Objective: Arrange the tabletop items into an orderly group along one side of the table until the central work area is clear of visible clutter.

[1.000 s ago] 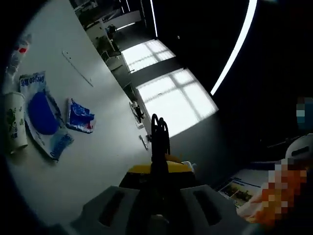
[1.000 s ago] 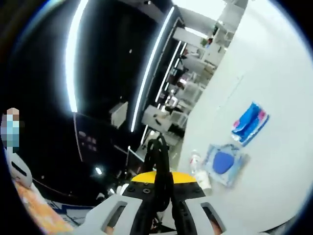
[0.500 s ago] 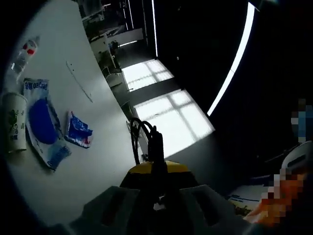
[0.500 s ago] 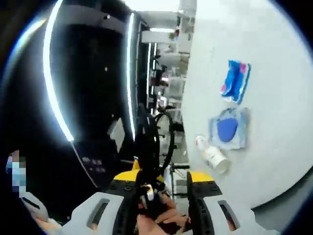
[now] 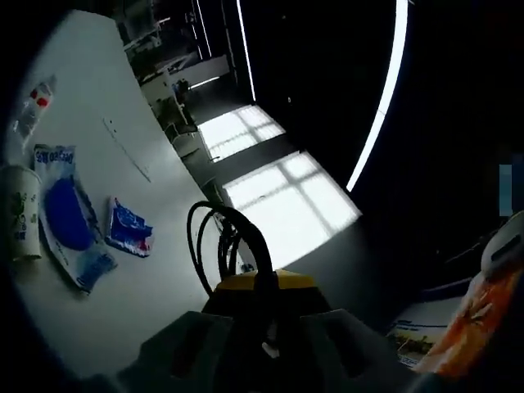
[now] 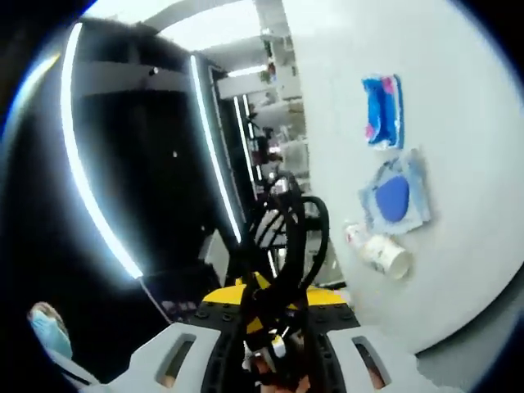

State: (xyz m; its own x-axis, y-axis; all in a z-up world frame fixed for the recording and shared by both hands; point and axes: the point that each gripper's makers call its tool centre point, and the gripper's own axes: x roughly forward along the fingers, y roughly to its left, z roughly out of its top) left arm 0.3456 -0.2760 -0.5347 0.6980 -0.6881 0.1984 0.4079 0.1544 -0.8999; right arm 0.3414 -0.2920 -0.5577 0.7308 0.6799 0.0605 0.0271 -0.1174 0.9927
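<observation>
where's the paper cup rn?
In the left gripper view the white paper cup with green print stands at the far left of the white table, right beside the flat blue-and-white packet. In the right gripper view it lies below that packet.

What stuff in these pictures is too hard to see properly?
- Left gripper view: the bottle sits at the dark rim, small and partly cut off.
- Left gripper view: printing on the paper cup and the blue packet is too small to read.
- Right gripper view: the bottle is mostly hidden behind the paper cup.
- Both views: the looped black cable covers the jaws, so open or shut is unclear.
</observation>
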